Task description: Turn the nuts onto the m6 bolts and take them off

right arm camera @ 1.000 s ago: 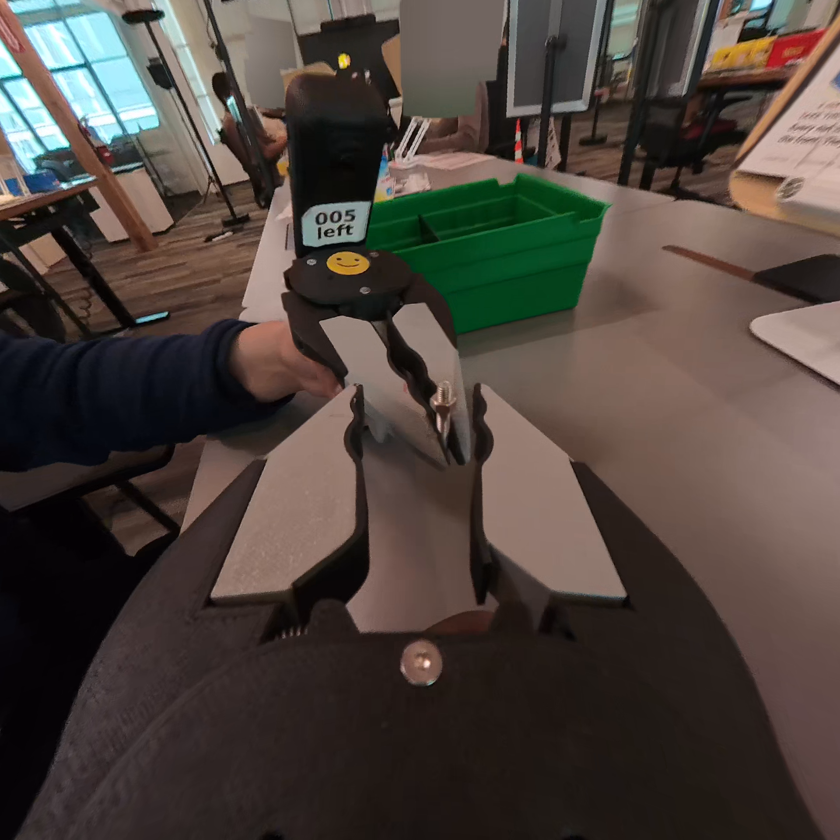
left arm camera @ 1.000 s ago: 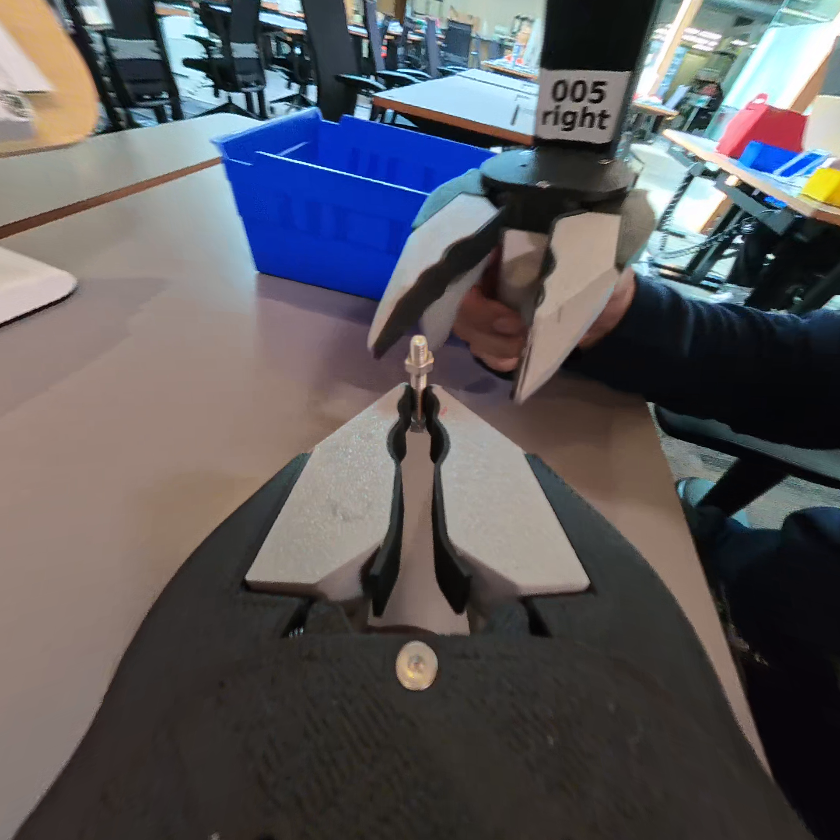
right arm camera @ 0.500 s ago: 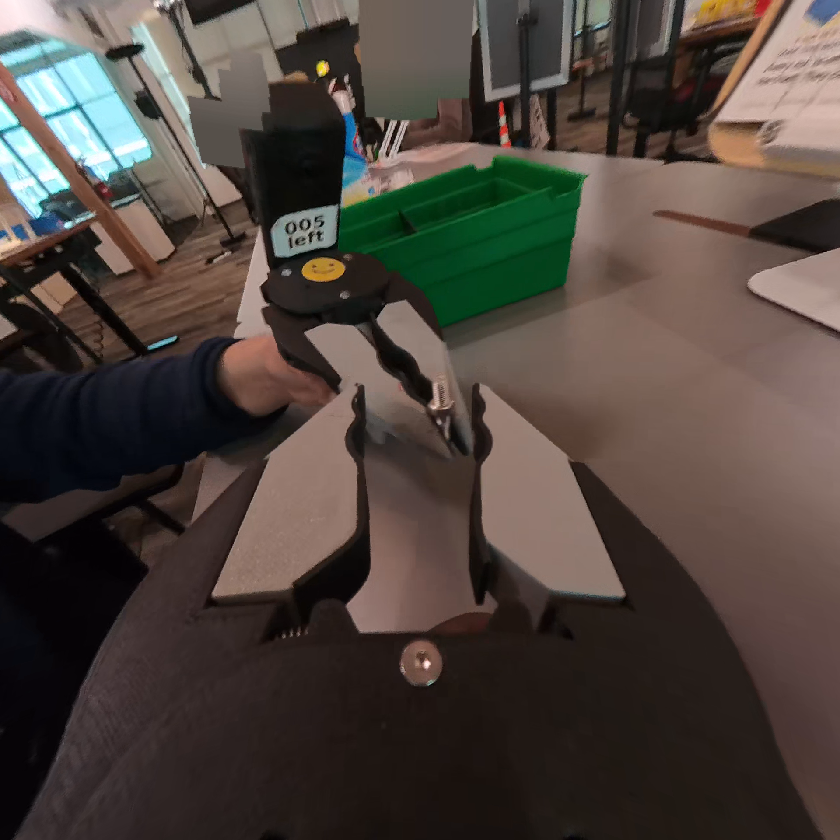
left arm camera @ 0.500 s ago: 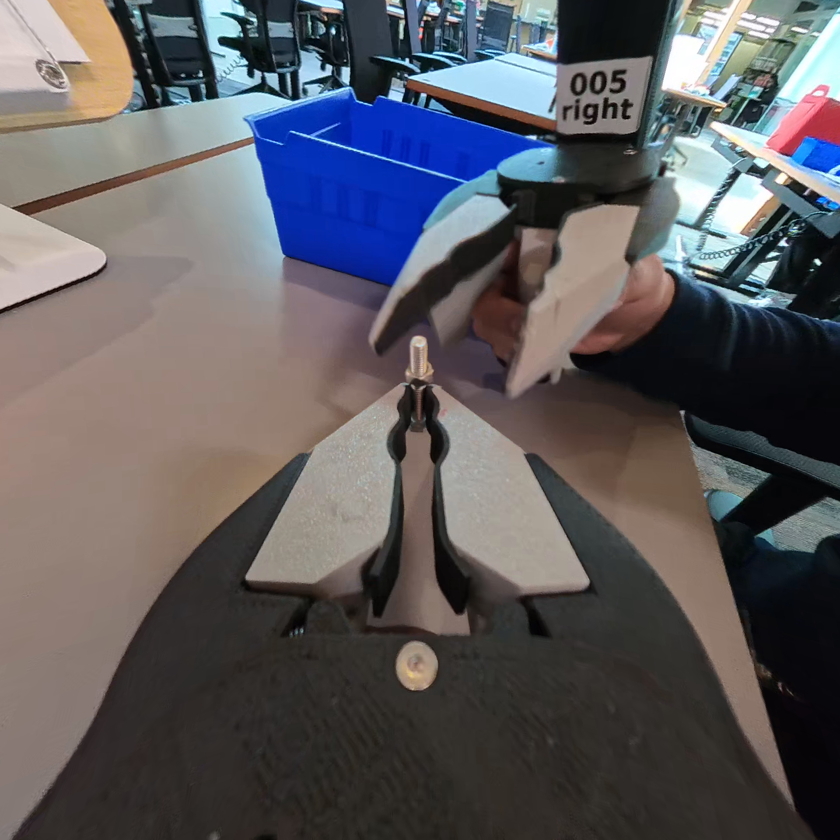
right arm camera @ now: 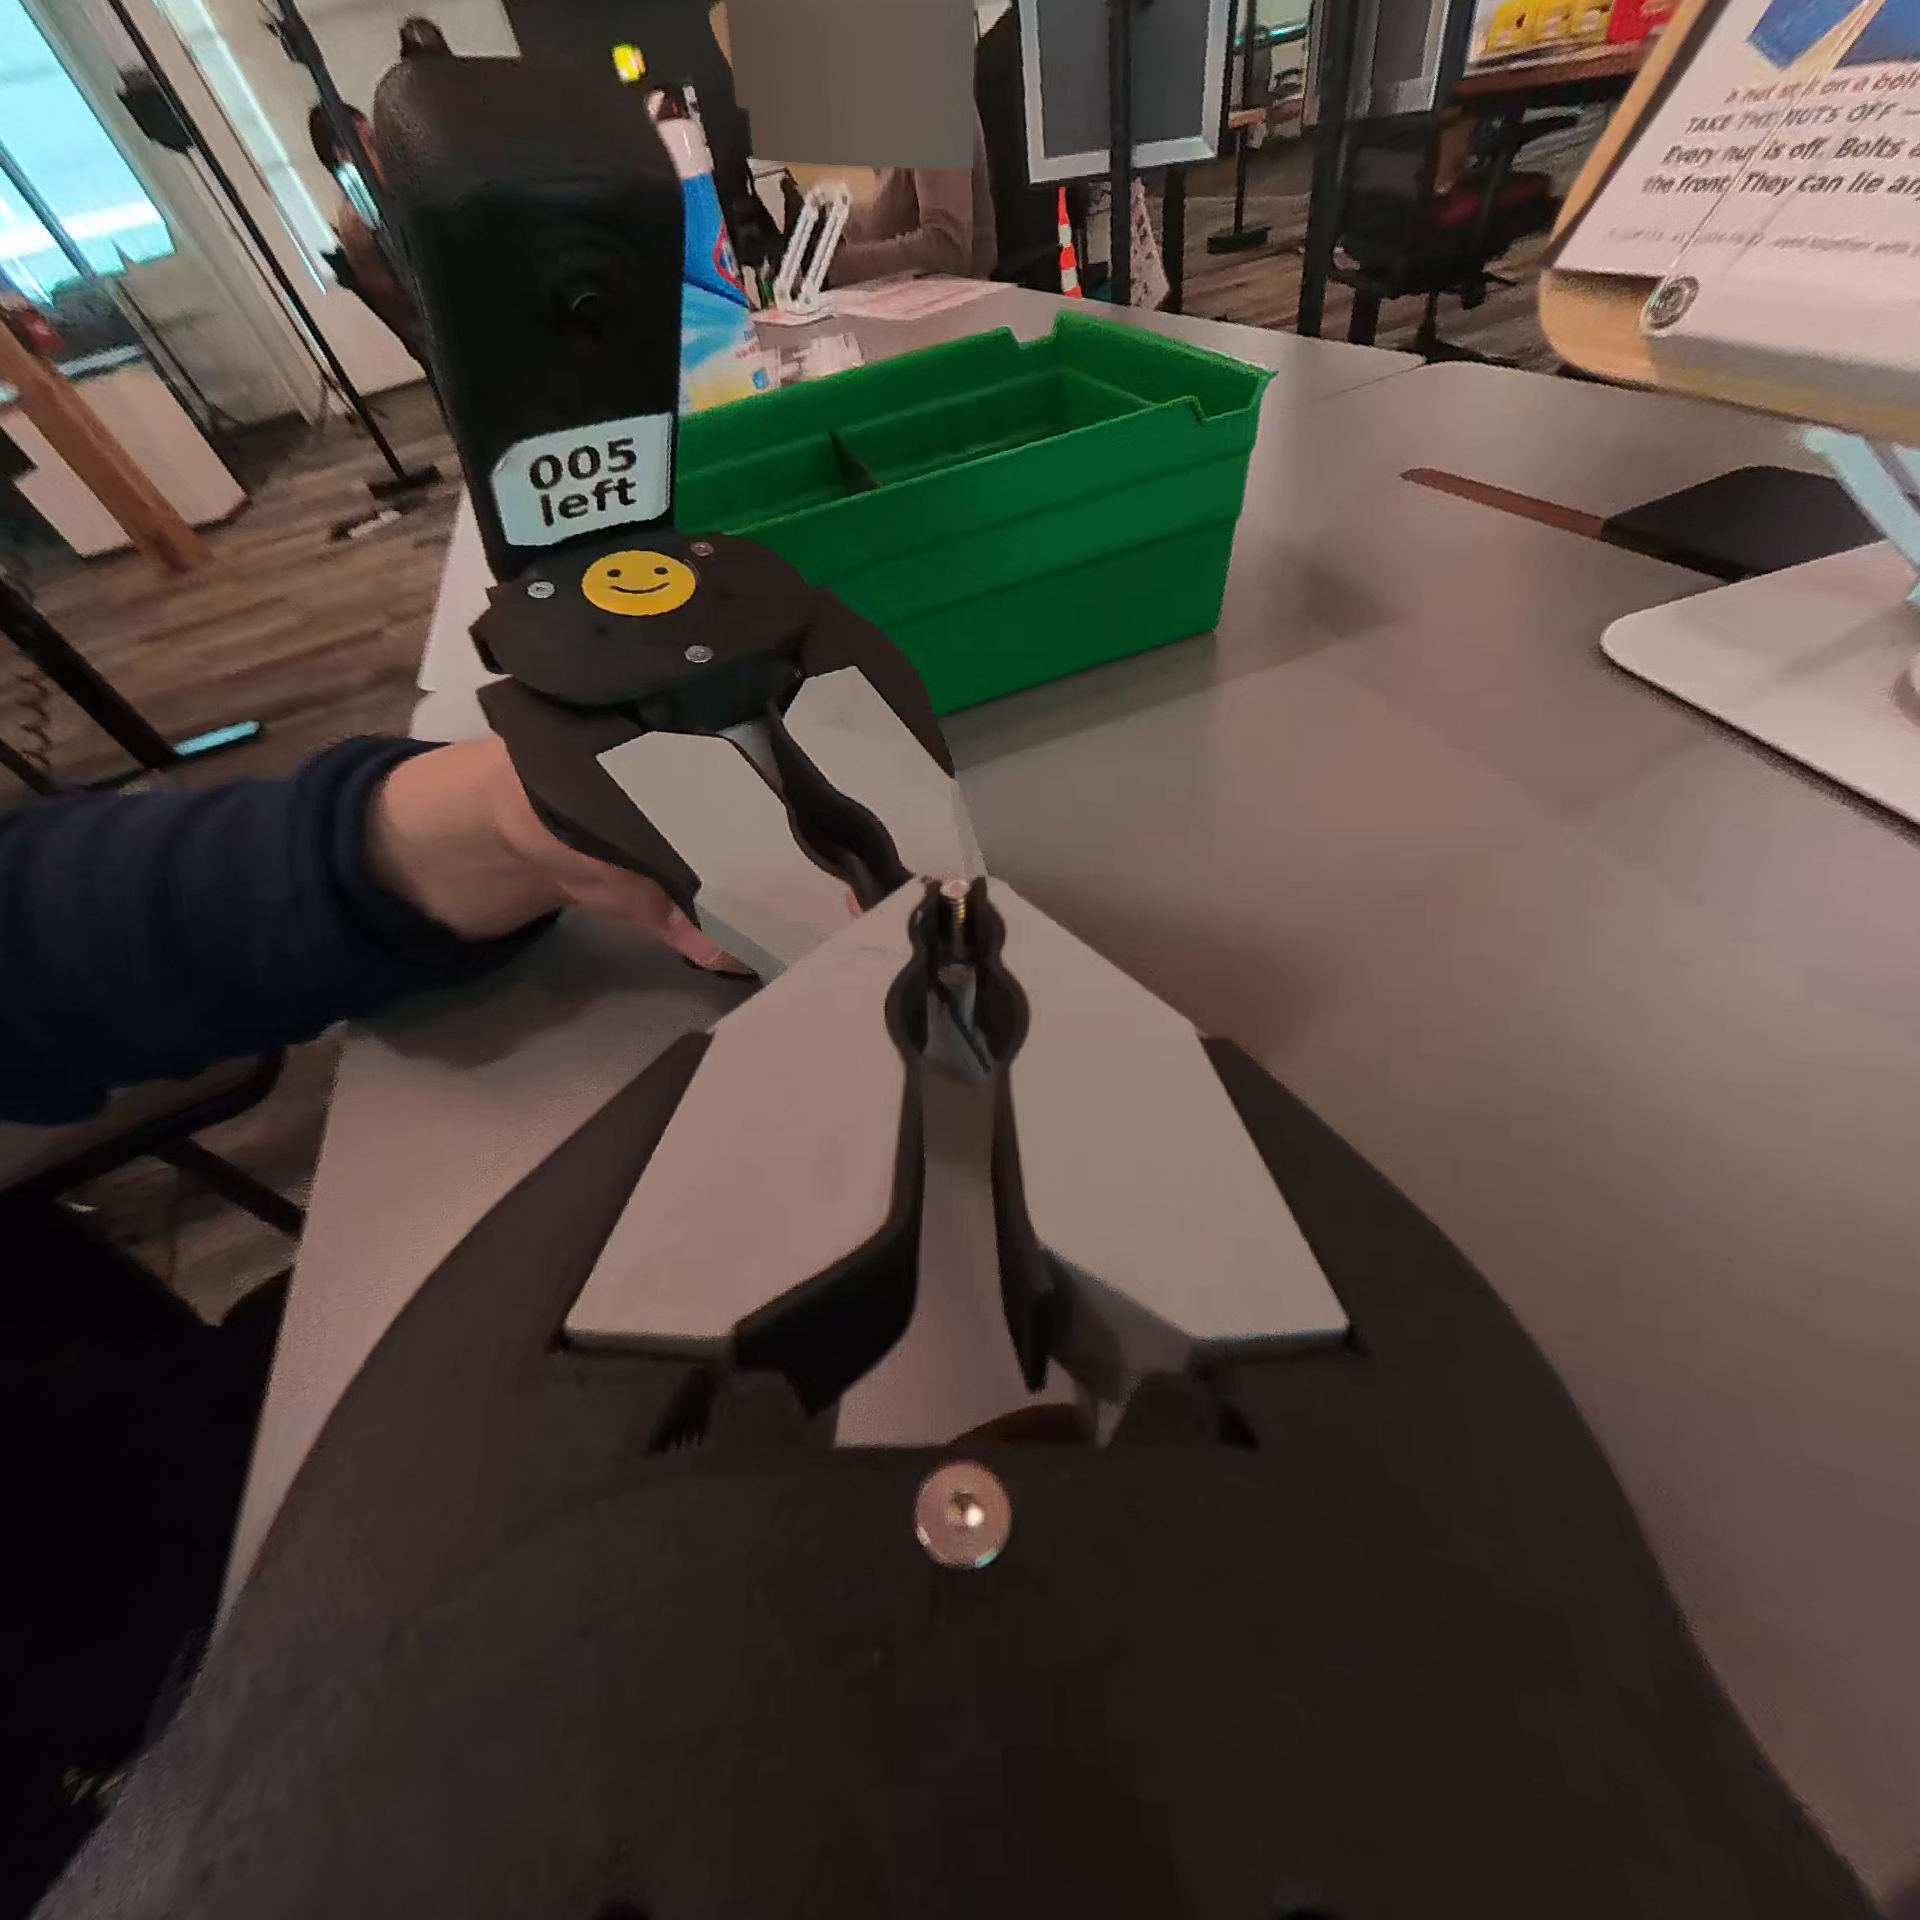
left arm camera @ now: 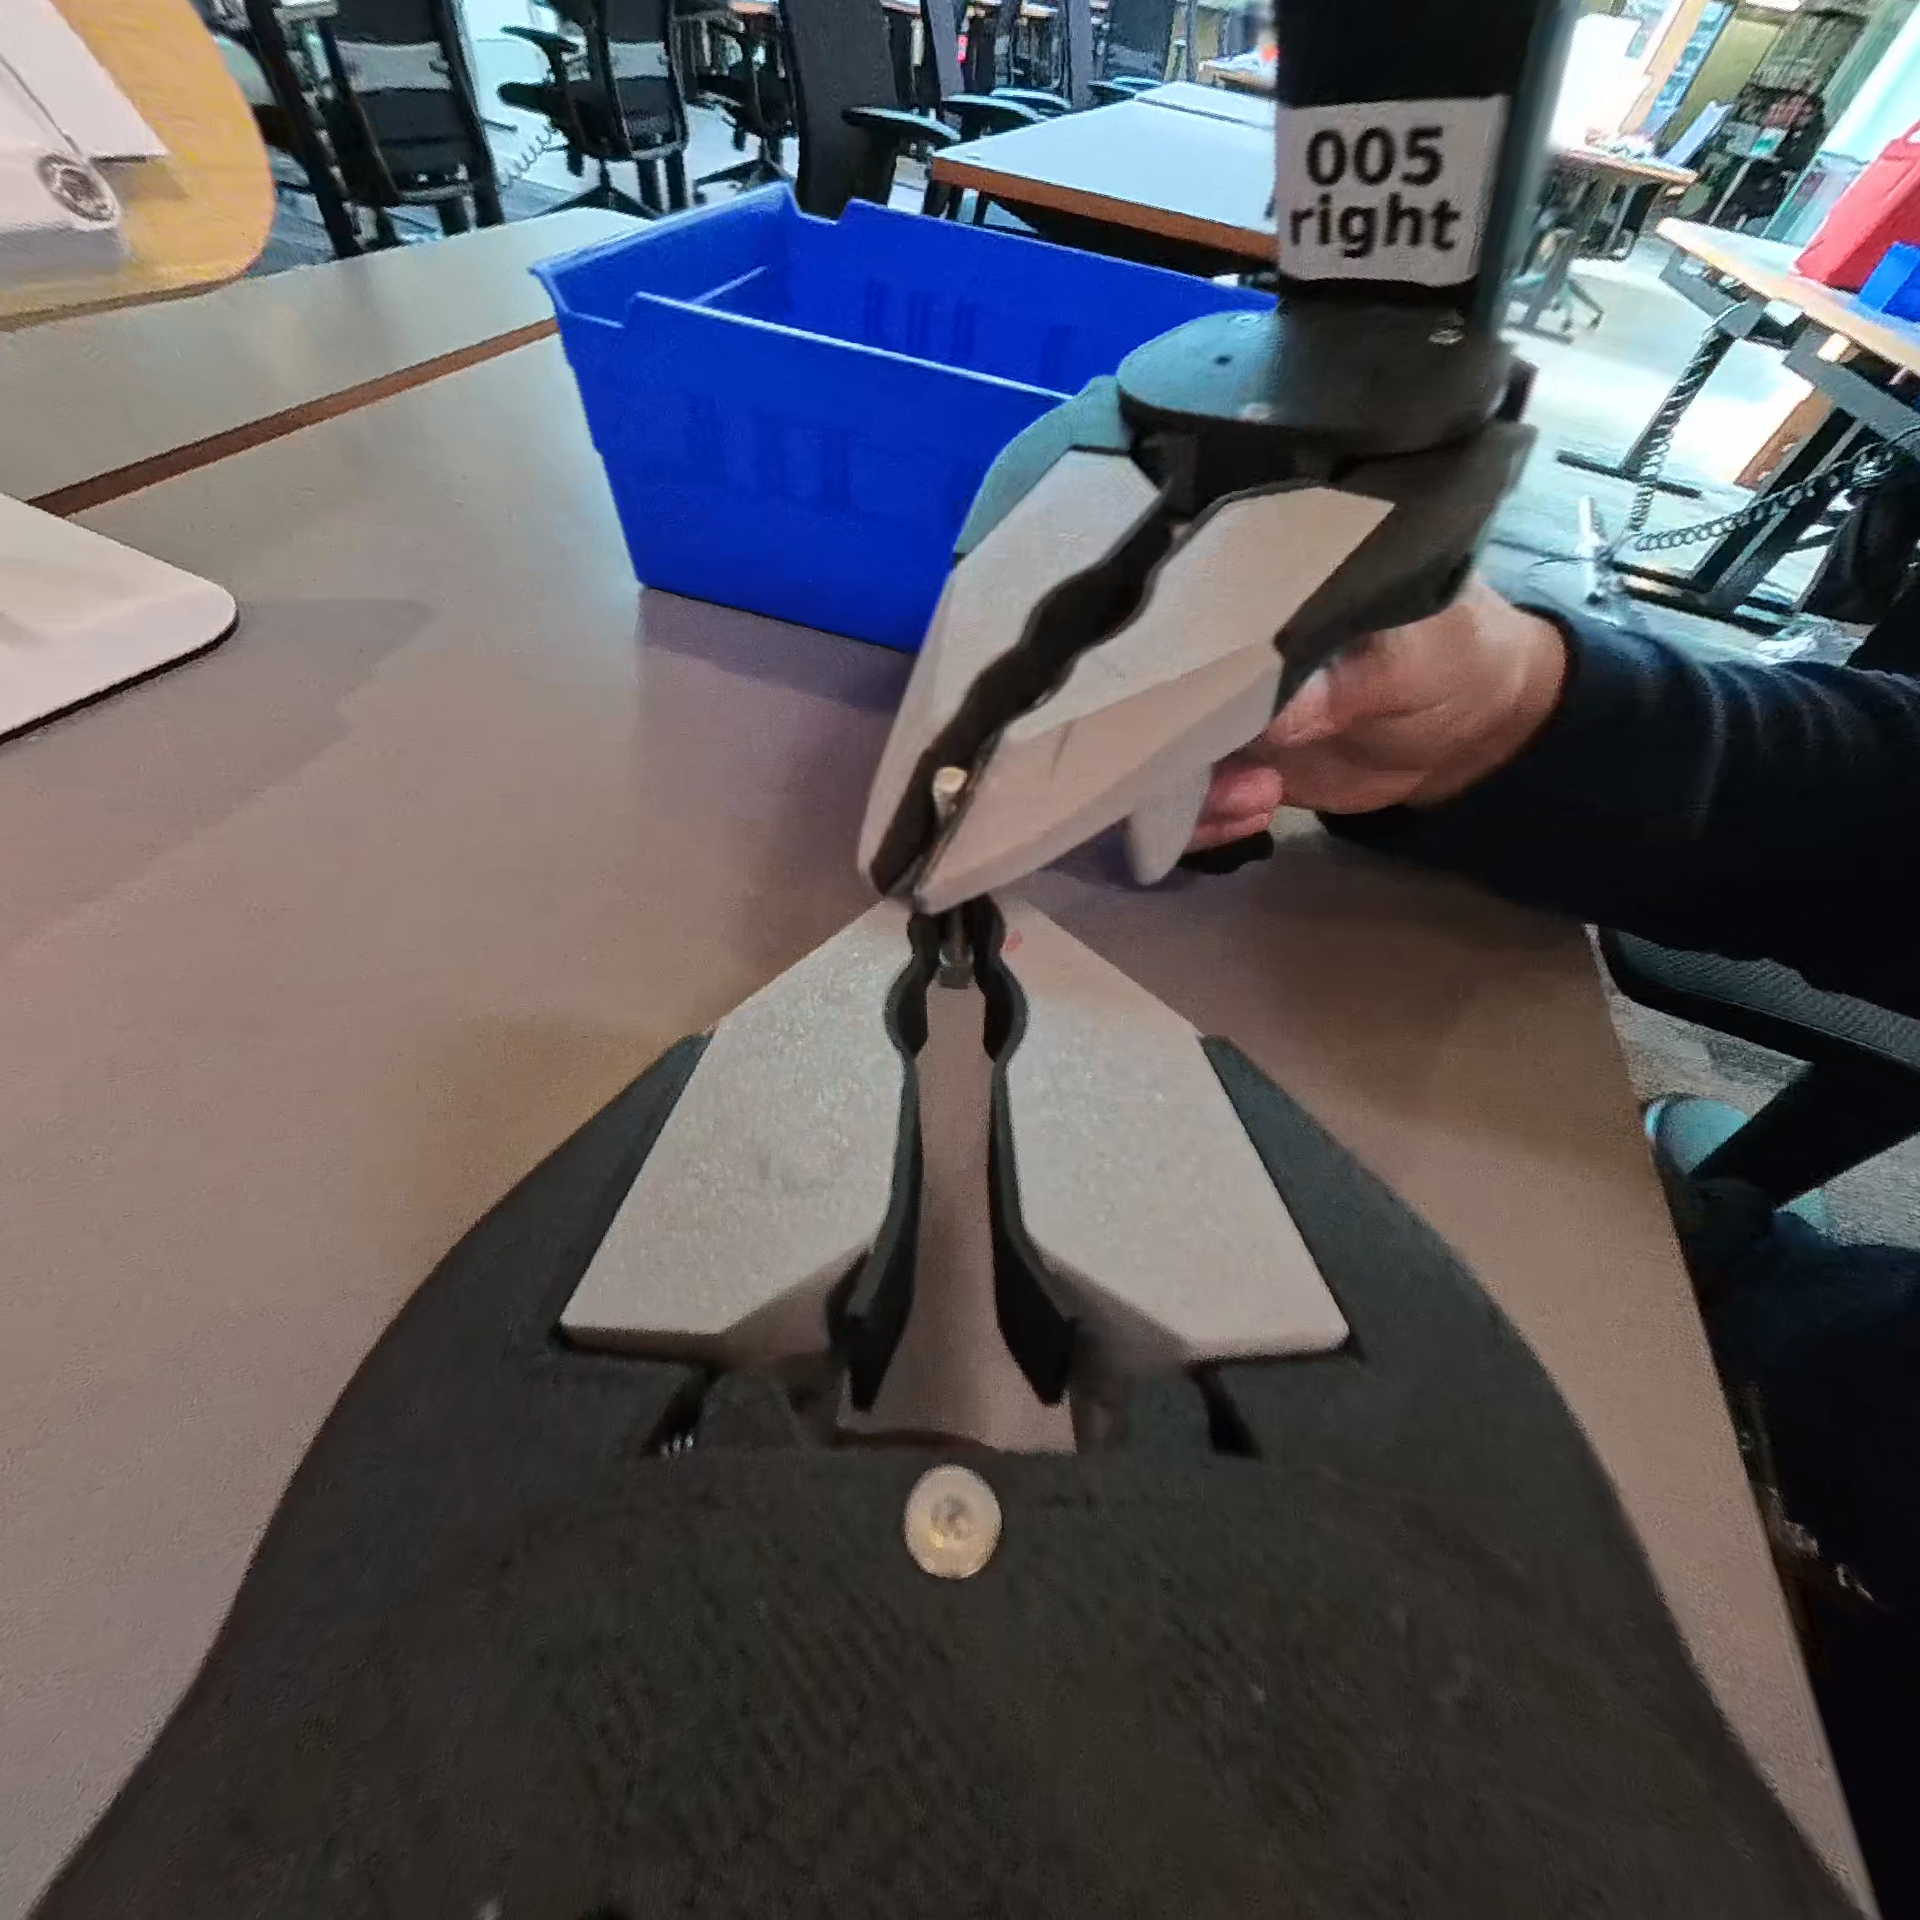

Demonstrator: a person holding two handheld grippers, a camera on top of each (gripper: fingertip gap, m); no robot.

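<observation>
My left gripper (left arm camera: 951,961) is shut on the lower end of a silver M6 bolt (left arm camera: 954,958) and holds it upright above the grey table (left arm camera: 468,831). My right gripper (left arm camera: 909,878) comes down from above and is shut around the bolt's upper part where the nut sits. The bolt's tip pokes out between its fingers (left arm camera: 1091,748). In the right wrist view my right gripper (right arm camera: 954,925) clamps the threaded bolt (right arm camera: 956,906). The left gripper (right arm camera: 883,883) reaches in from the left, its tips partly hidden. The nut itself is hidden between the fingers.
A blue bin (left arm camera: 831,436) stands on the table behind the grippers. A green divided bin (right arm camera: 987,520) stands on the other side. A white stand base (right arm camera: 1766,675) and a sign board (right arm camera: 1766,208) are nearby. The table edge (left arm camera: 1621,1039) runs close on the right. Both grippers' tips are roughly 35 cm from the white stand base (right arm camera: 1766,675).
The right gripper was open beside the bolt. It has moved down over the bolt's top and shut on it. The left gripper has kept its hold on the bolt.
</observation>
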